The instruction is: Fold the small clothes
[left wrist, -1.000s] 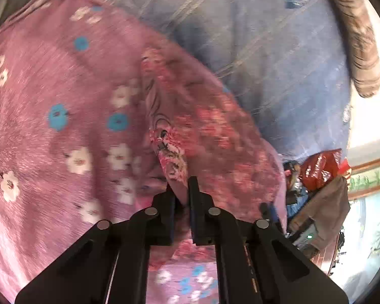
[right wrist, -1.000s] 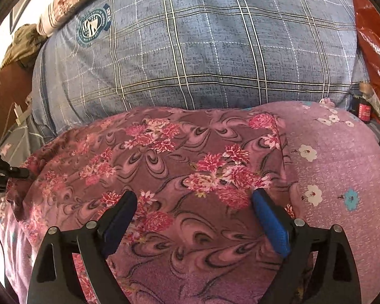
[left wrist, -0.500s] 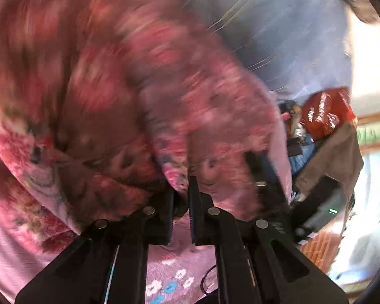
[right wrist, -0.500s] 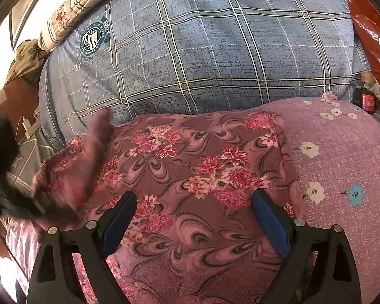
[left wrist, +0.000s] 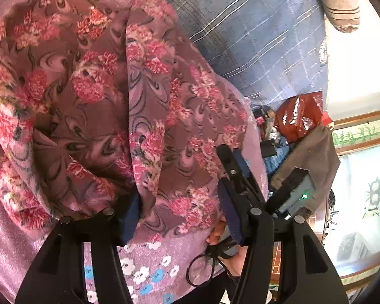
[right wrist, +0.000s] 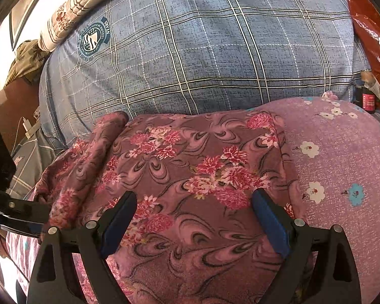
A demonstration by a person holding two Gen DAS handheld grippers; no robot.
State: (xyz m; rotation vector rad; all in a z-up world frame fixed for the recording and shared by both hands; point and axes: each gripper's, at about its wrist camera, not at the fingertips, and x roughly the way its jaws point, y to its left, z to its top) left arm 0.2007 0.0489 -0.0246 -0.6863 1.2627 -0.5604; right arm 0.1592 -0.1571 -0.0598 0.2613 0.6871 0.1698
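Our left tongs (left wrist: 182, 217) are opening, the floral garment's (left wrist: 144, 106) folded flap draped between the jaws, unpressed. Our right tongs (right wrist: 195, 217) gape, released, over the garment lying on the bed (right wrist: 215, 50); its long axis runs across them, left tongs nearer the flap.

Blue plaid sheet (right wrist: 215, 50) (crest-printed) — red plastic bag (left wrist: 300, 116).

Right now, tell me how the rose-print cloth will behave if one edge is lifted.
The rose-print cloth looks floppy: its folded flap is slumped in soft creases, so it would probably sag. It seems light and thin. It may drag on the lilac flowered sheet beneath rather than slide.
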